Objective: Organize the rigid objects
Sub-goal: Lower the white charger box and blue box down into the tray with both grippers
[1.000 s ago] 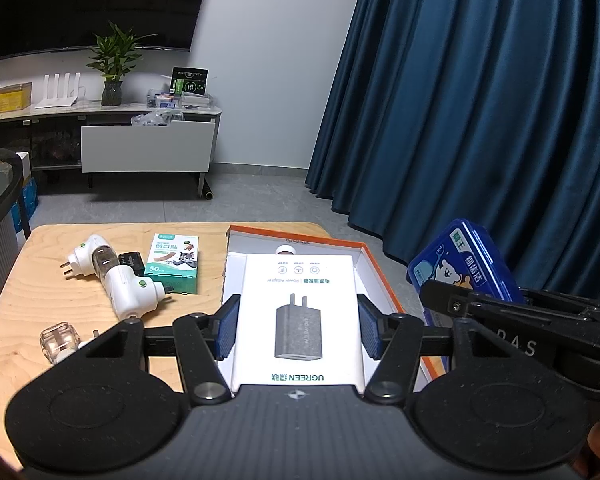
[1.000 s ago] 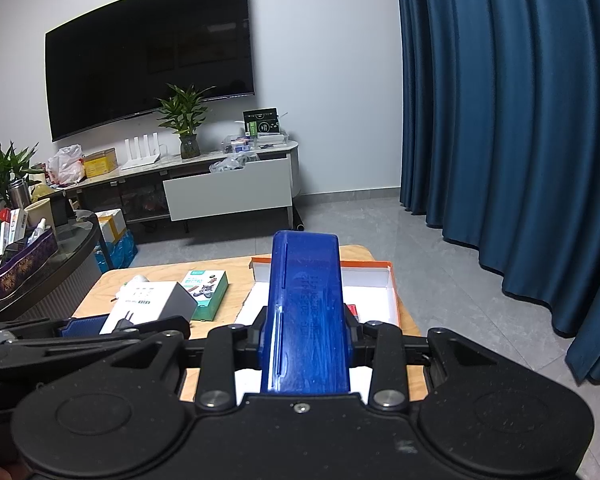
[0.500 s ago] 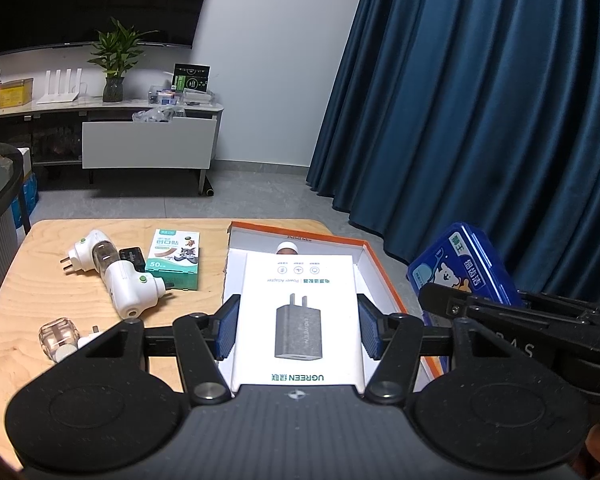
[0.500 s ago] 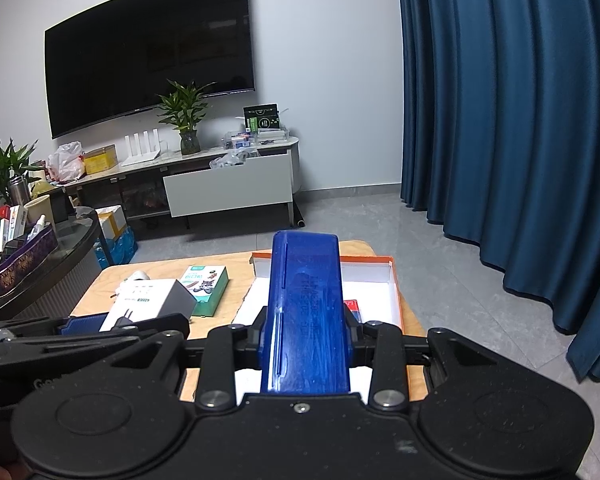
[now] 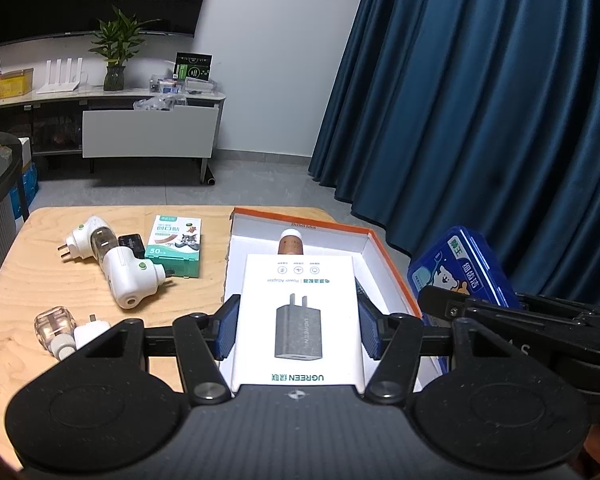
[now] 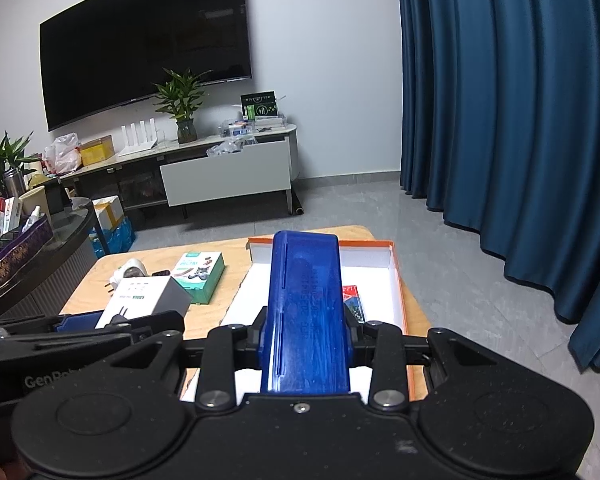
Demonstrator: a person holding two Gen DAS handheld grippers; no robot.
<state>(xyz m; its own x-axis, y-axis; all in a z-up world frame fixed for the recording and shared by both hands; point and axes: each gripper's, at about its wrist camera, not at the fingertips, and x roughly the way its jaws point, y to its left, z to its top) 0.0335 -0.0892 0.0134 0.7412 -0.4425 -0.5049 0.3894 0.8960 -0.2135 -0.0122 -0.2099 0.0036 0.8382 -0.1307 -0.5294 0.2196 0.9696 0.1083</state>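
The power adapter box (image 5: 298,320) hides most of the small brown bottle (image 5: 291,241) at 12 o'clock; the blue case (image 6: 306,316) covers the red packet (image 6: 351,300) inside the tray (image 6: 396,276).

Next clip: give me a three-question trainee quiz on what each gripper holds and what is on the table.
1. True or false: the left gripper is shut on the white UGREEN power adapter box.
2. What does the right gripper hold?
3. Which lies inside the orange-rimmed white tray? A) green-and-white bandage box B) brown bottle with white cap

Key: 1 true; 2 the blue plastic case; 3 B.
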